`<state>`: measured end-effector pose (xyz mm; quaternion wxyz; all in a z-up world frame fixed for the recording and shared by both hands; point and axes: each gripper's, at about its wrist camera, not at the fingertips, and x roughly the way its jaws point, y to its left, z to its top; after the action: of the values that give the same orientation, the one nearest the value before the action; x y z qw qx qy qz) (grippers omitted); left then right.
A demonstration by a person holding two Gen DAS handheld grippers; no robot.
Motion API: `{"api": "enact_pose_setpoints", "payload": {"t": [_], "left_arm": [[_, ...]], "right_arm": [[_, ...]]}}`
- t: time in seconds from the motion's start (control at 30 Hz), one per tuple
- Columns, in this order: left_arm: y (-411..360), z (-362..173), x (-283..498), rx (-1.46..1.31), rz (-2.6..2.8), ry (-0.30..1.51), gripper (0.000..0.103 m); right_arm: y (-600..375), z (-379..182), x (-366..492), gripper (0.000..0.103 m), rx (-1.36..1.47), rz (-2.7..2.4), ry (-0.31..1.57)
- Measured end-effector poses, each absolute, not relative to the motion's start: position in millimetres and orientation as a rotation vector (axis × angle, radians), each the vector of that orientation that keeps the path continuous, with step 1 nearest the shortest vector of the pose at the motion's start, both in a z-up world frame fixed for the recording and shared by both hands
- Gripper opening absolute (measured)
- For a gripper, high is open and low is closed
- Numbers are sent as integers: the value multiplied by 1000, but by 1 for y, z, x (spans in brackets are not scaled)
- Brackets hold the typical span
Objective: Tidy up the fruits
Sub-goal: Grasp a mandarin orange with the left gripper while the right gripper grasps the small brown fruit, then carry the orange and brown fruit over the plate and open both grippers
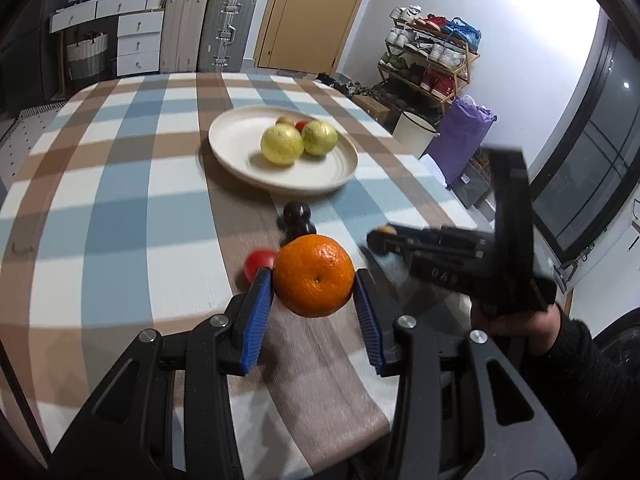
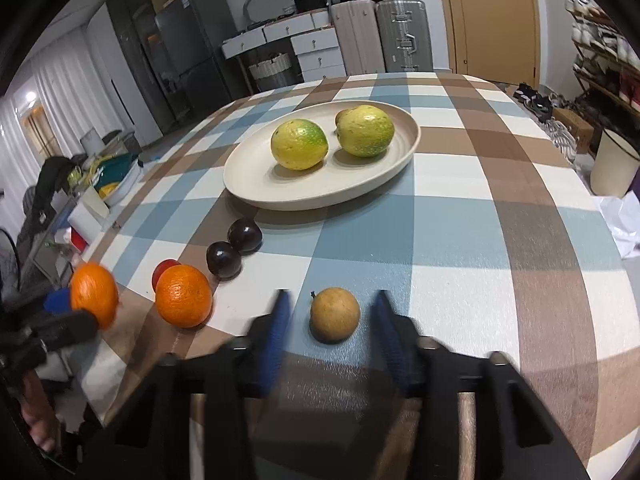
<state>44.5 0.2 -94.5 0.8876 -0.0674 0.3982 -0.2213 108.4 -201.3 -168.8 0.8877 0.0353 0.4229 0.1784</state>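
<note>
My left gripper (image 1: 314, 280) is shut on an orange (image 1: 314, 275) and holds it above the checked table; the same held orange (image 2: 94, 294) shows at the left in the right wrist view. My right gripper (image 2: 331, 312) is open, its blue fingers either side of a small brown fruit (image 2: 335, 313) on the table, not touching it. A second orange (image 2: 183, 296), a red fruit (image 2: 162, 270) and two dark plums (image 2: 224, 259) lie in a row. The cream plate (image 2: 280, 196) holds two yellow-green fruits (image 2: 299, 143) and small fruits behind them.
The table edge runs close to the left of the fruit row. Suitcases (image 1: 226, 32), drawers and a door stand beyond the table. A shoe rack (image 1: 430, 56) and a white bin (image 1: 414, 132) stand to the right.
</note>
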Motion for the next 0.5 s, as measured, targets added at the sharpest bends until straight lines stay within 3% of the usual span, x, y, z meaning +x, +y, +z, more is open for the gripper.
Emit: {"api": "enact_pose_setpoints", "payload": {"t": [0.5], "left_arm": [[10,-55,135,-163,-460,812,38]], "right_arm": [[-200,-127,129,24,124,459,814]]}}
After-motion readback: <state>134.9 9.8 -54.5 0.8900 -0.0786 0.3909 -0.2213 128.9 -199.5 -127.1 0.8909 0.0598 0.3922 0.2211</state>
